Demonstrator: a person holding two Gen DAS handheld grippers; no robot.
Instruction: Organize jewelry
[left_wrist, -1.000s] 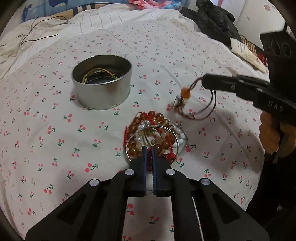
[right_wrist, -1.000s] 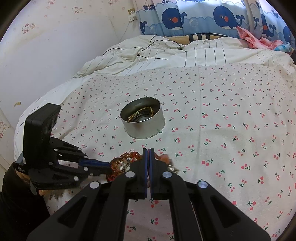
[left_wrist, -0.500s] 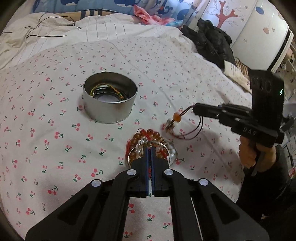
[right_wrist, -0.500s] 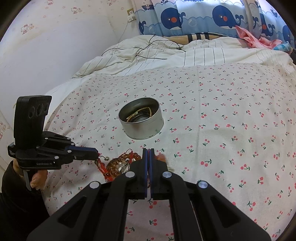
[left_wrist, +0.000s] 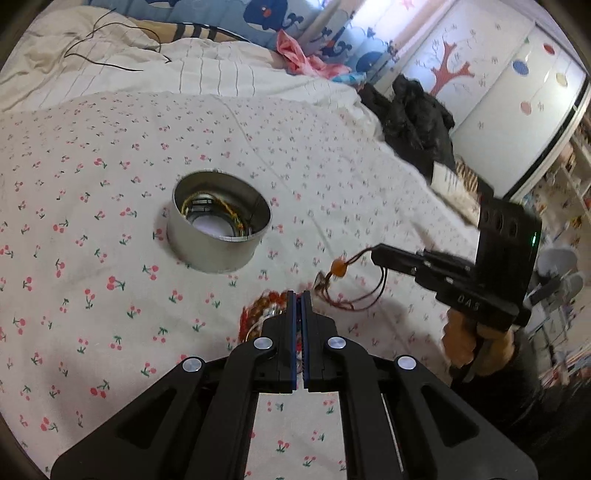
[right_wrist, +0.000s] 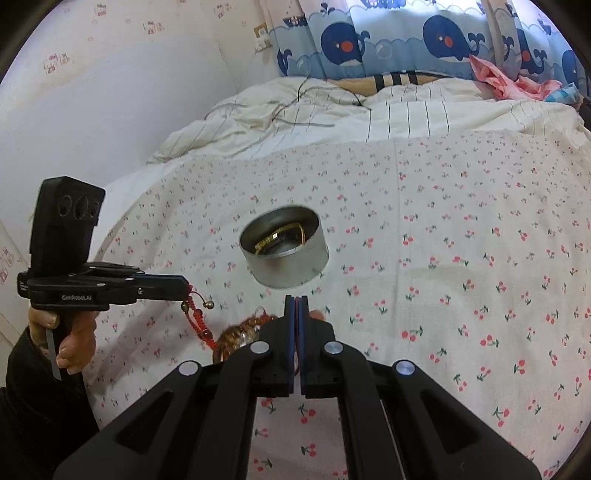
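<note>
Bead pile half hidden behind hand-held gripper.

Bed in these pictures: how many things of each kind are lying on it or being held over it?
Metal tin: 1
Heap of beaded bracelets: 1
Cord bracelets: 2, red cord bracelet in left gripper, brown cord bracelet in right gripper
Grippers: 2
Total: 6

Bed: covered by cherry-print sheet | Head end: striped duvet crumpled, crossed by thin black cable | Wall: whale-print curtain hung | Right edge: black garment heaped beside tree-decorated wardrobe
</note>
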